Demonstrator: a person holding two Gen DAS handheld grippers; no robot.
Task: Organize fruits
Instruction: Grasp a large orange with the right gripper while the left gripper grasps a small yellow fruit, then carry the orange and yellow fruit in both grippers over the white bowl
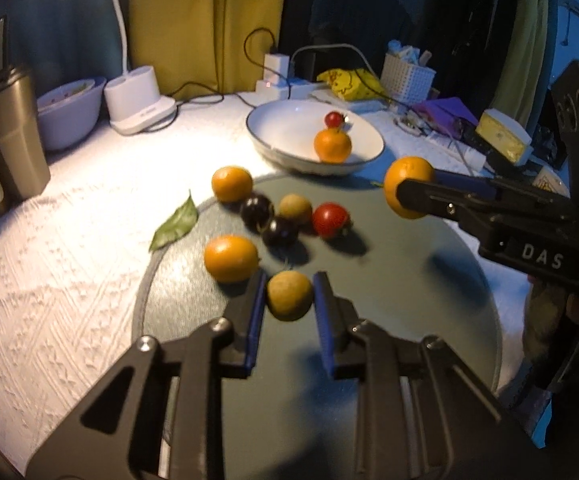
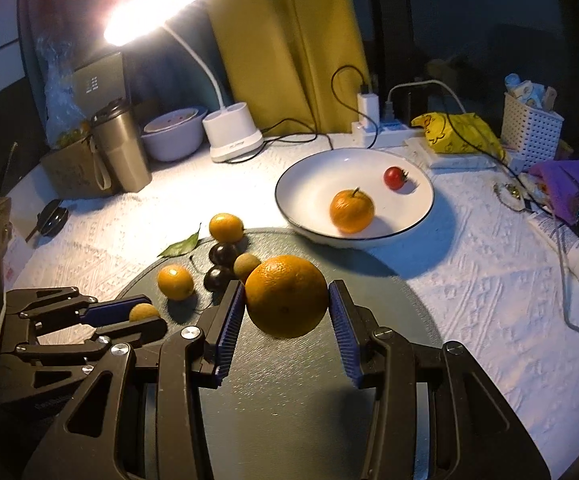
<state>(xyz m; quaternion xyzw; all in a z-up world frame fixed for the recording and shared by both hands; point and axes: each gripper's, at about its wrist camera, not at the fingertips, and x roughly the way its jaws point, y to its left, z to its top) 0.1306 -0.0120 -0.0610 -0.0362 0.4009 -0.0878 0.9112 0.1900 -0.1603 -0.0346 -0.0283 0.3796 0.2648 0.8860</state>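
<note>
My left gripper [image 1: 289, 296] is shut on a tan longan [image 1: 289, 295] just above the dark round mat [image 1: 409, 300]; it also shows in the right wrist view [image 2: 145, 312]. My right gripper [image 2: 287, 300] is shut on an orange [image 2: 286, 296] and holds it above the mat; in the left wrist view it shows at the right [image 1: 409, 193]. On the mat lie two kumquats [image 1: 231, 258], two dark cherries [image 1: 256, 209], another longan [image 1: 295, 208] and a cherry tomato [image 1: 330, 220]. The white bowl [image 2: 309, 184] holds an orange [image 2: 352, 210] and a cherry tomato [image 2: 394, 177].
A green leaf [image 1: 175, 224] lies at the mat's left edge. Behind stand a steel tumbler [image 2: 123, 148], a lilac bowl [image 2: 173, 136], a lamp base [image 2: 233, 134], a power strip with cables [image 2: 373, 128], a yellow bag [image 2: 457, 132] and a white basket [image 2: 531, 128].
</note>
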